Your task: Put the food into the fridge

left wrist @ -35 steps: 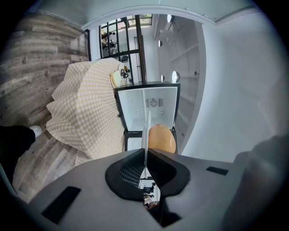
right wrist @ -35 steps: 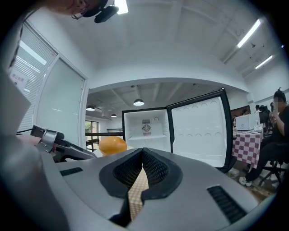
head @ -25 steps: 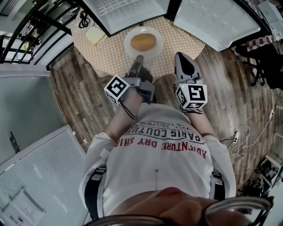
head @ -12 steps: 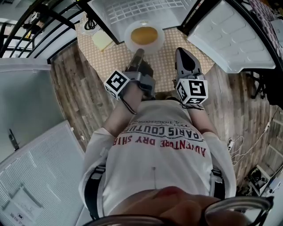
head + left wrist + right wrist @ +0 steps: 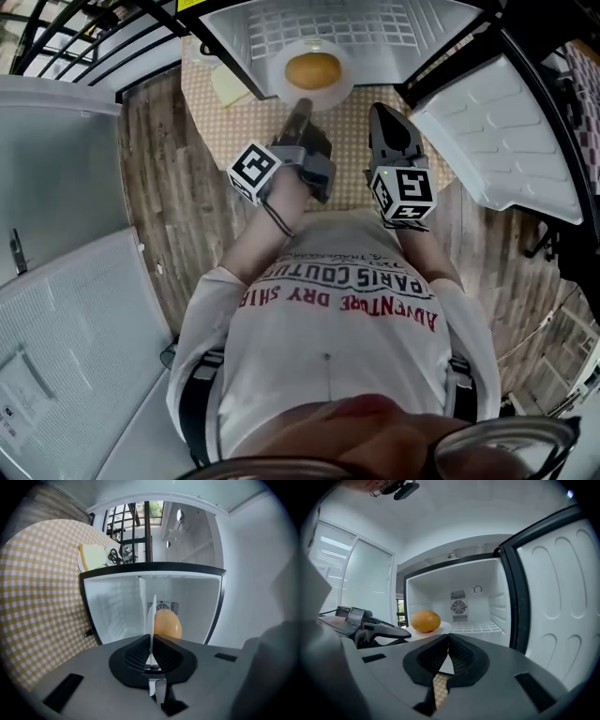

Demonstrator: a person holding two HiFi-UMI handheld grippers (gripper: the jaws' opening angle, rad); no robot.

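Note:
An orange round piece of food [image 5: 312, 70] lies on a white plate [image 5: 284, 86]. My left gripper [image 5: 302, 105] is shut on the plate's near rim and holds it level at the mouth of the open fridge [image 5: 328, 23]. In the left gripper view the plate [image 5: 152, 613] shows edge-on between the jaws, with the food [image 5: 167, 624] beyond it. My right gripper [image 5: 380, 114] is shut on nothing, to the right of the plate. The right gripper view shows the food [image 5: 425, 620], the left gripper [image 5: 370, 629] and the empty fridge interior [image 5: 461, 590].
The fridge door [image 5: 497, 141] stands swung open on the right. A round yellow-checked cloth [image 5: 281, 131] covers the wooden floor [image 5: 155, 187] below the grippers; a yellow pad [image 5: 93, 555] and a black cable [image 5: 114, 556] lie on it. A white panel [image 5: 56, 169] is at left.
Both grippers and the plate have moved forward, nearer the fridge. The plate now sits at the fridge opening. Neither gripper's jaws have changed.

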